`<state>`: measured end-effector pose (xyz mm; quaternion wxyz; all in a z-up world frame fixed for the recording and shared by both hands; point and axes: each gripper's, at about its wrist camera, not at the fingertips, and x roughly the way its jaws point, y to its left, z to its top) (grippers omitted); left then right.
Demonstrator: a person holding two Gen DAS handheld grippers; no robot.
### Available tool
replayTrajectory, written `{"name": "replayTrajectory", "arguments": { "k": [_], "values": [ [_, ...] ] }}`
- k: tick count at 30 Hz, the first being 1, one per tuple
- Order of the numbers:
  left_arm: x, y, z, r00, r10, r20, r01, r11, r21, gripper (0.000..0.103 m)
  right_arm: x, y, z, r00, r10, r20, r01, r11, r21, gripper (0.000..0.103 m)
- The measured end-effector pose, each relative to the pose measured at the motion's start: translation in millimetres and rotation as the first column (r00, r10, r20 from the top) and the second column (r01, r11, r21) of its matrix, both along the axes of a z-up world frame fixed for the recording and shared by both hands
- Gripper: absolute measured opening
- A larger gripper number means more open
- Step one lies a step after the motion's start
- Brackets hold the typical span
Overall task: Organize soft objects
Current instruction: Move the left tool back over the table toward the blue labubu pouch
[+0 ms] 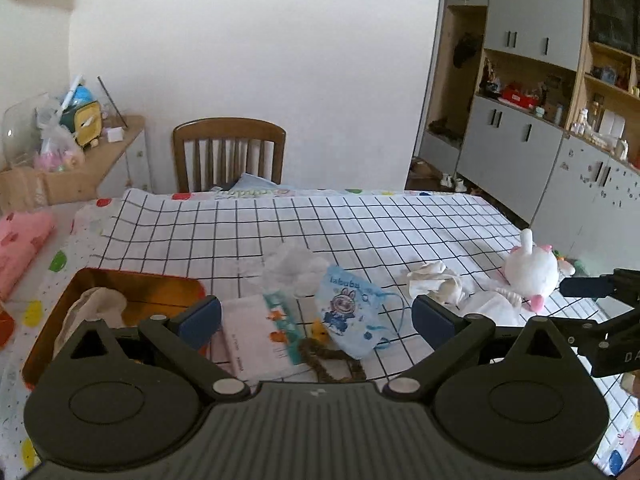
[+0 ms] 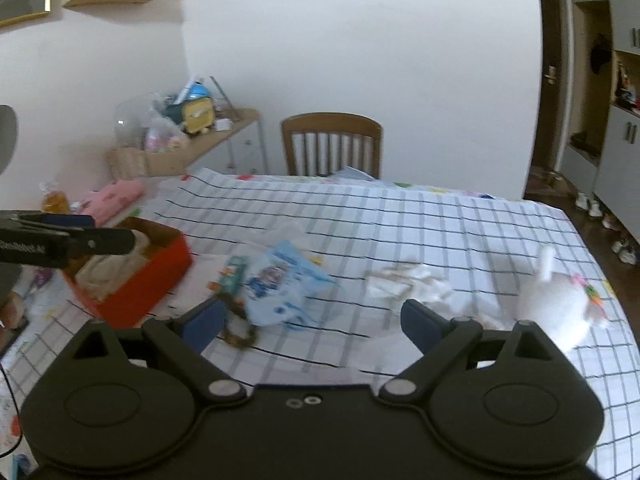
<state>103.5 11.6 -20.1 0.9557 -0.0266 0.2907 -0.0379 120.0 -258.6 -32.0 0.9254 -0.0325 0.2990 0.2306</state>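
Note:
My left gripper (image 1: 316, 318) is open and empty, held just above a blue cartoon drawstring pouch (image 1: 350, 314) on the checked tablecloth. An orange box (image 1: 100, 280) with a beige cloth (image 1: 94, 306) in it sits at the left. My right gripper (image 2: 310, 322) is open and empty above the cloth, with the pouch (image 2: 276, 284) ahead on its left. A white plush toy (image 1: 530, 270) lies at the right; it also shows in the right wrist view (image 2: 560, 300). Crumpled white cloths (image 1: 436, 282) lie beside it. The right wrist view is blurred.
A booklet (image 1: 256, 336), a brown braided cord (image 1: 332, 360) and a crumpled clear bag (image 1: 292, 266) lie around the pouch. A wooden chair (image 1: 230, 152) stands at the table's far edge. A pink cloth (image 1: 22, 240) lies left. Cabinets (image 1: 520, 140) stand at the right.

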Motion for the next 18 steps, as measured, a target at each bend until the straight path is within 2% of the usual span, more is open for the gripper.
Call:
{"name": "replayTrajectory", "arguments": {
  "k": [3, 10, 18],
  "values": [
    [11, -11, -6, 1.000, -0.010, -0.014, 0.010, 1.000, 0.012, 0.102, 8, -12, -8, 1.000, -0.028, -0.007, 0.028, 0.999, -0.021, 0.095],
    [45, -25, -30, 0.996, -0.050, -0.070, 0.044, 0.996, -0.082, 0.102, 38, -31, -32, 0.996, -0.073, -0.052, 0.069, 0.996, -0.061, 0.095],
    [86, -41, -59, 0.993, -0.033, -0.114, 0.033, 0.999, -0.002, 0.102, 79, -47, -63, 0.990, -0.090, -0.112, 0.077, 0.991, -0.110, 0.094]
  ]
}}
